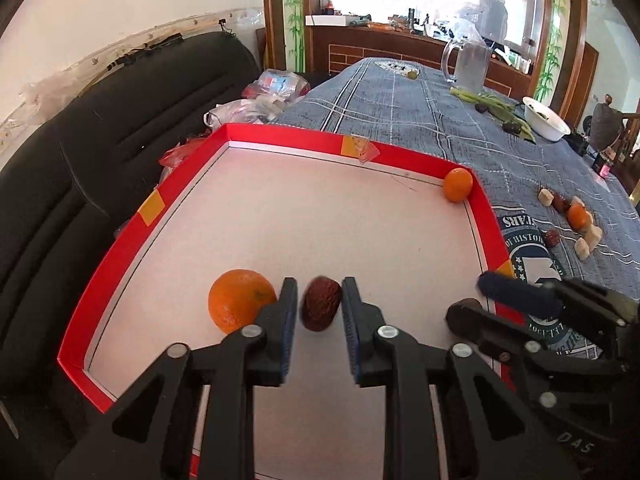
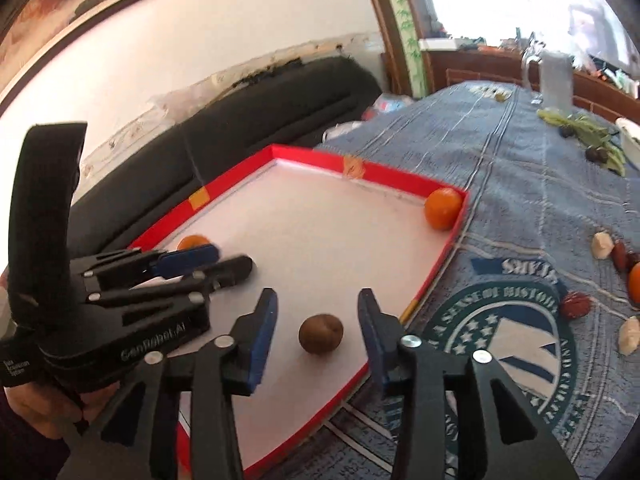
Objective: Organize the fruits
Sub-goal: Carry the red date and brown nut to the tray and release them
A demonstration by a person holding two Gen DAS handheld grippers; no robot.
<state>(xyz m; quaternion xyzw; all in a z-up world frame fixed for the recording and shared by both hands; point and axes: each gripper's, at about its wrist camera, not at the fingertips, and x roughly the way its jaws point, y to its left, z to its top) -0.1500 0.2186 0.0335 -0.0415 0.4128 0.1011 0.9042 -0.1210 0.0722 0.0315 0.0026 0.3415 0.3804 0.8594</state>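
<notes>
- The desk (image 1: 420, 112) fills the upper right of the left wrist view.
- A red tray (image 1: 280, 136) fills the centre, holding two oranges (image 1: 240, 304) (image 1: 457, 184).
- Left hand-held gripper (image 1: 320, 306): narrowly parted around a date (image 1: 320, 308), contact unclear.
- Right hand-held gripper (image 2: 318, 314): wide, flanking a brown fruit (image 2: 321, 333).

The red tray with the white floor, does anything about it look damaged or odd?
Yes. The red tray has patched walls: orange-yellow tape squares sit on the left and far sides, and the far patch is crumpled and peeling with clear tape.
</notes>
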